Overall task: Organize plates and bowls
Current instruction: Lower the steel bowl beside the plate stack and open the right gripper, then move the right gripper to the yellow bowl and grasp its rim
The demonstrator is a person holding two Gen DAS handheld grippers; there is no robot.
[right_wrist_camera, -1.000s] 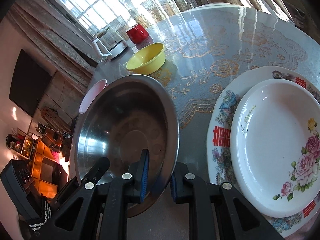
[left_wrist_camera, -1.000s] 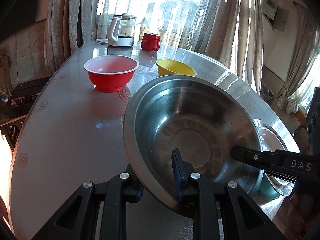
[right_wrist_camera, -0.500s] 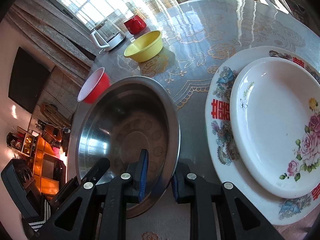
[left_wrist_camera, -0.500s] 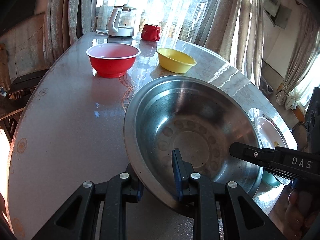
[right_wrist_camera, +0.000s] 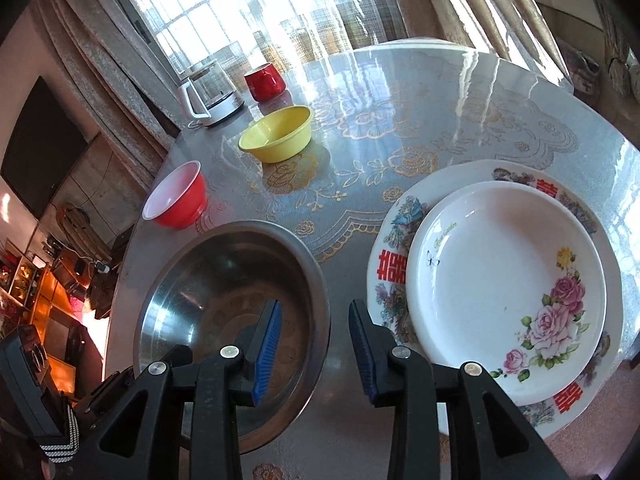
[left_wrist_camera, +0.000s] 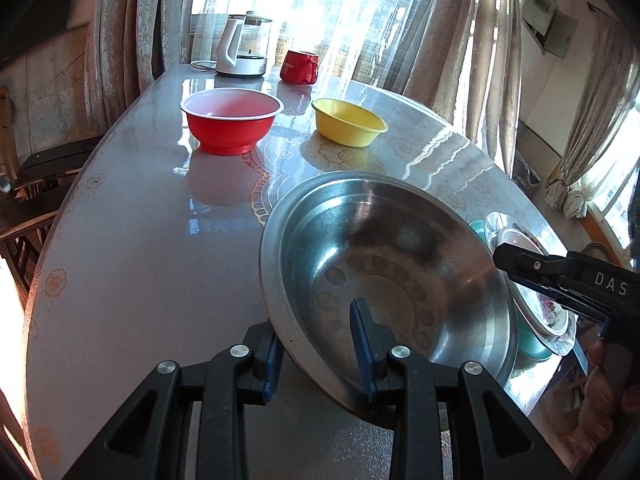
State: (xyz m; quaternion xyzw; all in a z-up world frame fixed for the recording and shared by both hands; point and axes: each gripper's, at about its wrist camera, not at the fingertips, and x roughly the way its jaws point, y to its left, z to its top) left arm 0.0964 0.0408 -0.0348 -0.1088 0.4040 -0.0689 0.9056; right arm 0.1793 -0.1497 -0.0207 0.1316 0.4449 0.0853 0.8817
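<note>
We see hard daylight from the curtained window [left_wrist_camera: 320, 12] at twelve o'clock blowing out to white, streaking glare over the glossy table [right_wrist_camera: 460, 92], while fisheye bending curves everything toward black corners and the room at nine o'clock sits dim and orange.

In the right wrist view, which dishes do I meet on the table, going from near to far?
Steel bowl → red bowl → yellow bowl → red mug.
</note>
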